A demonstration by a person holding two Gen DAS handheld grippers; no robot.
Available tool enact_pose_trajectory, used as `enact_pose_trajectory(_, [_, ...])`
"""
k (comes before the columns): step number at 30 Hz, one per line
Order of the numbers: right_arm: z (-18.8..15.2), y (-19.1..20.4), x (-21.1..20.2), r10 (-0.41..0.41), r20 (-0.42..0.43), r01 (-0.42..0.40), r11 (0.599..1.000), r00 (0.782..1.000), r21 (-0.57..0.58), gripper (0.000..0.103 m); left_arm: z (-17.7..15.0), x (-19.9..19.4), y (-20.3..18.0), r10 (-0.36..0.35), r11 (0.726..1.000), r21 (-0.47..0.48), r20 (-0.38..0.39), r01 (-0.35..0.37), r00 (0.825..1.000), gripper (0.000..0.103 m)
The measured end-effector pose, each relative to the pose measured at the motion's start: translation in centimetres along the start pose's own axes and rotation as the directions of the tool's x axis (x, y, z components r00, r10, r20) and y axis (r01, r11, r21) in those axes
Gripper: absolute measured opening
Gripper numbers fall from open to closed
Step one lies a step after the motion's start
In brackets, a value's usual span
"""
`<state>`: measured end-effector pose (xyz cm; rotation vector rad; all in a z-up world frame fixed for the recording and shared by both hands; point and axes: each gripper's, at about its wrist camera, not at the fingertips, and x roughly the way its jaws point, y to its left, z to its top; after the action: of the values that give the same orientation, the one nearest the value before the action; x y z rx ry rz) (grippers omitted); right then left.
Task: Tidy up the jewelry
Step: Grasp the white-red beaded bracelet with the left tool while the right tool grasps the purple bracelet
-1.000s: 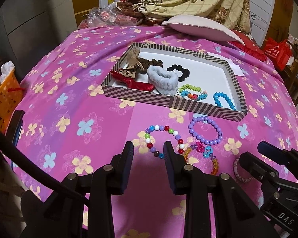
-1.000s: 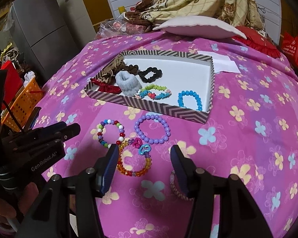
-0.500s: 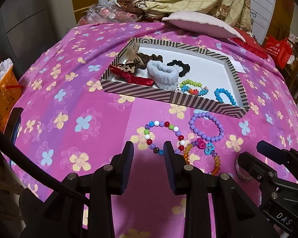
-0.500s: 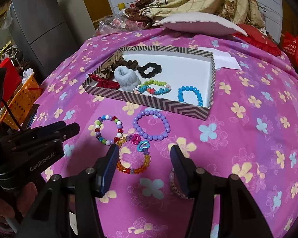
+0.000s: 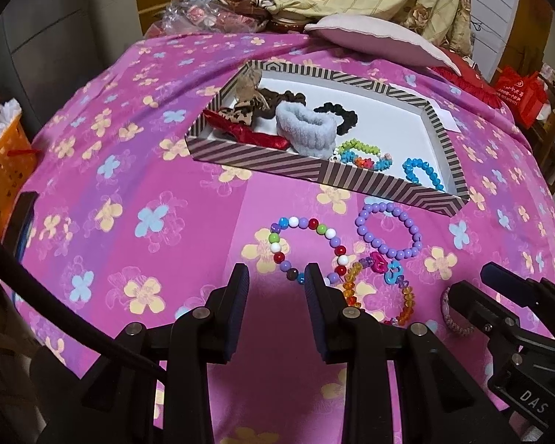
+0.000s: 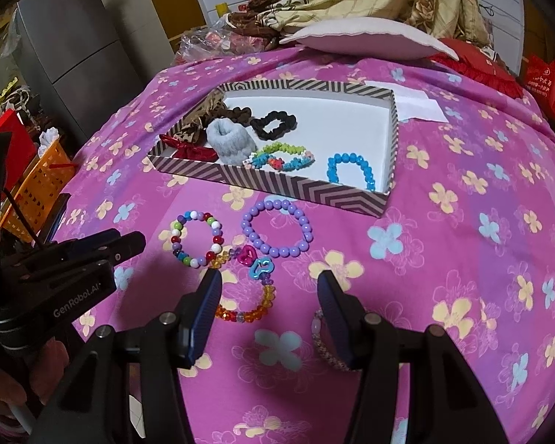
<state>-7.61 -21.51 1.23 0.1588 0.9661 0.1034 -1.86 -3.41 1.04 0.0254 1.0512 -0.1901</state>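
Nothing really changed over the last second: left gripper (image 5: pixel 275 277) and right gripper (image 6: pixel 268 286) both hovered spread, empty. Multicolour bead bracelet (image 5: pixel 307 249), purple bracelet (image 6: pixel 276 227) and amber charm bracelet (image 6: pixel 246 296) lay on the bedspread, short of the striped box (image 6: pixel 277 188). No pick started.
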Motion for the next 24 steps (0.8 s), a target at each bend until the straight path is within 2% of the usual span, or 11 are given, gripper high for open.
enact_pose_trajectory(8, [0.1, -1.4, 1.8, -0.028, -0.016, 0.028, 1.0, 0.999, 0.009, 0.056, 0.5, 1.7, 3.1, -0.136, 0.984, -0.126, -0.077, 0.125, 0.988, 0.052])
enact_pose_trajectory(11, [1.0, -1.7, 2.8, -0.033, -0.016, 0.033, 0.999, 0.999, 0.001, 0.056, 0.8, 2.7, 3.9, -0.164, 0.975, -0.165, -0.106, 0.145, 0.981, 0.052])
enact_pose_trajectory(17, [2.9, -1.2, 6.2, -0.051, -0.043, 0.048, 0.997, 0.998, -0.057, 0.053, 1.5, 4.5, 3.7, -0.159, 0.976, -0.171, -0.134, 0.135, 0.978, 0.054])
enact_pose_trajectory(24, [4.0, -1.1, 9.2, -0.102, -0.071, 0.093, 0.988, 0.992, -0.123, 0.044, 2.1, 6.8, 2.5, -0.091, 0.99, -0.12, -0.158, 0.072, 0.983, 0.055])
